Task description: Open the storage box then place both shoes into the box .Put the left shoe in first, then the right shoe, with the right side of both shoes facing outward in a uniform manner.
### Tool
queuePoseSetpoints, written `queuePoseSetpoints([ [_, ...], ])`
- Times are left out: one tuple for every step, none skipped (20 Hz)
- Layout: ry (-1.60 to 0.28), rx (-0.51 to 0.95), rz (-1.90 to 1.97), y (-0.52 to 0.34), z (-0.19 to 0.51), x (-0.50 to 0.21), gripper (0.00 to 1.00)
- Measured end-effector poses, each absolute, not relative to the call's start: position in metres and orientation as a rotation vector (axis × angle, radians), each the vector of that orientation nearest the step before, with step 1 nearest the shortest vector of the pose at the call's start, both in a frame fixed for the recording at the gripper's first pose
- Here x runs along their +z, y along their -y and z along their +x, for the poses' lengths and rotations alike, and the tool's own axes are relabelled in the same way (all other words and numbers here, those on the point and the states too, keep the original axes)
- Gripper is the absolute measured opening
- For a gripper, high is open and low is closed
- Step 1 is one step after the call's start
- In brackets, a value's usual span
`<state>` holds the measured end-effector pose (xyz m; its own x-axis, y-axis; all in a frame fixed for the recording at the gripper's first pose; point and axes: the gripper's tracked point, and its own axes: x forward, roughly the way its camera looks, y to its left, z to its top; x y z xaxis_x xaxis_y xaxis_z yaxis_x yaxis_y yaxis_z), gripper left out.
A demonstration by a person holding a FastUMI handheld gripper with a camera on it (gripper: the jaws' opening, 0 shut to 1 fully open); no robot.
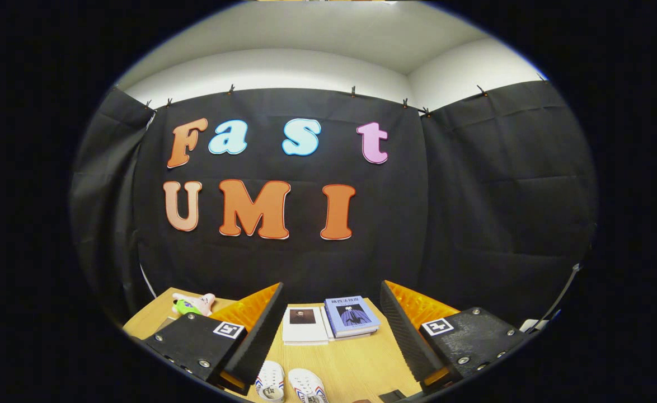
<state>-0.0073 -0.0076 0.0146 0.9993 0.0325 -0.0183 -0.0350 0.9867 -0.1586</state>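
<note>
My gripper (pixel 331 330) is open, its two fingers spread wide above the wooden table (pixel 356 358) with nothing between them. Two white shoes with red and blue stripes lie side by side low between the fingers: the left-hand shoe (pixel 270 380) and the right-hand shoe (pixel 308 386), toes pointing away from me. Only their front parts show. A dark corner of something (pixel 391 395) pokes in by the right finger; I cannot tell what it is.
Two books lie on the table beyond the fingers, a white one (pixel 304 324) and a blue one (pixel 352 315) resting on another. A small plush toy (pixel 193 304) sits at the table's far left corner. The booth's black cloth wall stands just behind.
</note>
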Motion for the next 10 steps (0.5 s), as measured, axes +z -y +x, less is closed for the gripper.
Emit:
queuePoseSetpoints([
  [-0.013, 0.045, -0.16, 0.009, -0.003, 0.015, 0.99],
  [-0.02, 0.057, -0.155, 0.009, 0.001, 0.012, 0.99],
  [-0.038, 0.075, -0.145, 0.007, 0.003, 0.008, 0.99],
  [-0.052, 0.094, -0.125, 0.004, 0.005, 0.003, 0.99],
  [-0.065, 0.117, -0.099, -0.001, 0.007, -0.003, 0.99],
  [-0.077, 0.147, -0.07, -0.007, 0.007, -0.009, 0.99],
  [-0.092, 0.178, -0.038, -0.015, 0.009, -0.016, 0.99],
  [-0.116, 0.207, -0.005, -0.02, 0.01, -0.027, 0.99],
  [-0.148, 0.226, 0.035, -0.024, 0.011, -0.039, 0.99],
  [-0.171, 0.252, 0.076, -0.029, 0.011, -0.048, 0.99],
])
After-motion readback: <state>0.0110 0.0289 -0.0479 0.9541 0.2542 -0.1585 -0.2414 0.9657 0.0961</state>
